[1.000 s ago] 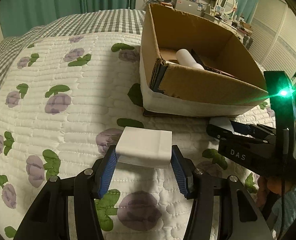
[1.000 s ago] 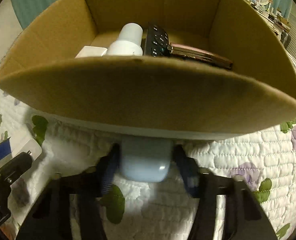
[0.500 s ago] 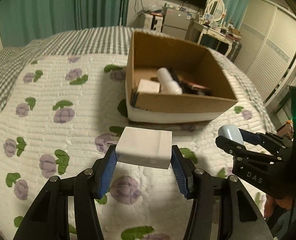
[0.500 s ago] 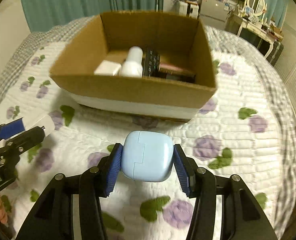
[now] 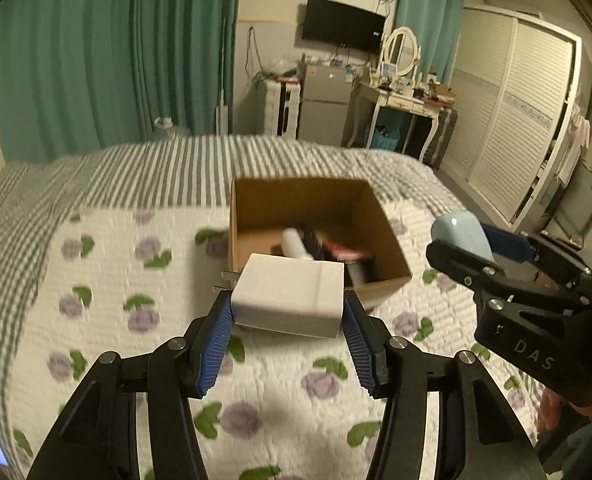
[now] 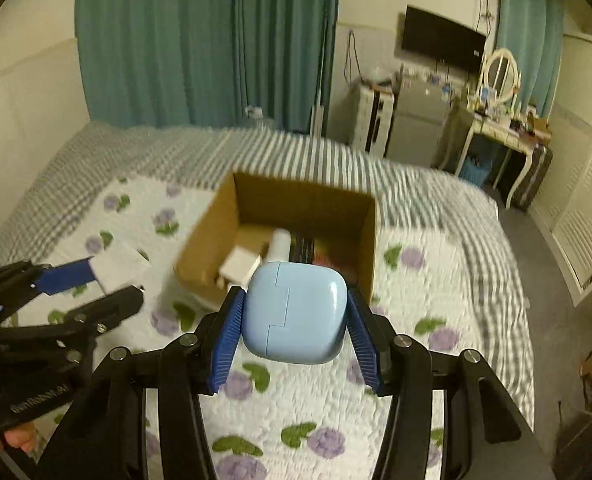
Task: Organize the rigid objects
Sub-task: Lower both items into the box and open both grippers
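Both claws have risen off the bed since a second ago, the left claw [image 5: 288, 322] pinching a white block [image 5: 290, 296] and the right claw [image 6: 294, 326] a blue case [image 6: 296, 312] at lower centre, both still outside the partly filled cardboard box [image 6: 256, 200] at mid-frame.

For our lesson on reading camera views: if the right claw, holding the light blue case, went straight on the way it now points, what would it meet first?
Probably the cardboard box: the right claw, shut on the light blue case, points down toward its near wall or open top. Depth is unclear; nothing shows in between.
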A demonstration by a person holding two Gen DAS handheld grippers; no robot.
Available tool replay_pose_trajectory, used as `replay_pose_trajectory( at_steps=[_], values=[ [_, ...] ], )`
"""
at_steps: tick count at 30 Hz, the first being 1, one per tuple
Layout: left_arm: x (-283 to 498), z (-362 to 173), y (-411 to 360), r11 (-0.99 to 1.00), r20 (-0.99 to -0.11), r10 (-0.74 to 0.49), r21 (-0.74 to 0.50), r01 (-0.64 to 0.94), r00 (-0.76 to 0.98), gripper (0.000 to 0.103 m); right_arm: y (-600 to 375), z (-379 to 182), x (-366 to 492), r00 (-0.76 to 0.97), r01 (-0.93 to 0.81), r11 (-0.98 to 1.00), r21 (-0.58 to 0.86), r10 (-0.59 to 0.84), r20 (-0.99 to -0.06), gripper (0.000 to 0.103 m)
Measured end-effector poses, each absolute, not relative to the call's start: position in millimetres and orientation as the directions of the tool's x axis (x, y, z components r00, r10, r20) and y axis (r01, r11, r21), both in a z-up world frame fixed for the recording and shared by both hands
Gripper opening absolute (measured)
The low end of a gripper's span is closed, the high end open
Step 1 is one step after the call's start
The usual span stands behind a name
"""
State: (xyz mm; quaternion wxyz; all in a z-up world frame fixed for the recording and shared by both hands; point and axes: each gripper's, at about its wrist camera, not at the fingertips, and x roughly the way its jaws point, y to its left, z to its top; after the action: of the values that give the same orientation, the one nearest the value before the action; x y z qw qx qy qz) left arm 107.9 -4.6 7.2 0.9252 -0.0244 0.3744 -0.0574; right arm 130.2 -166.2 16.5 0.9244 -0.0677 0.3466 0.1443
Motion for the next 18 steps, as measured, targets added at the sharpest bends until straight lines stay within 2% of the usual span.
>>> replay_pose_trajectory(
  at_steps=[9, 18],
  values=[
    [170.4, 22.5, -14.2, 0.991, -0.672, -0.126, -0.058, 0.118, 0.73, 0.055, -169.8, 44.3, 180.6, 0.754, -0.318, 0.947, -0.041, 0.227, -0.617, 0.051],
    [241.2, -18.2, -33.3, 0.987, -0.716, -0.117, -0.007, 0.16, 0.688, 0.055, -176.7, 17.1, 264.8, 0.733, -0.297, 0.955, -0.004, 0.226, -0.641, 0.051]
  ],
)
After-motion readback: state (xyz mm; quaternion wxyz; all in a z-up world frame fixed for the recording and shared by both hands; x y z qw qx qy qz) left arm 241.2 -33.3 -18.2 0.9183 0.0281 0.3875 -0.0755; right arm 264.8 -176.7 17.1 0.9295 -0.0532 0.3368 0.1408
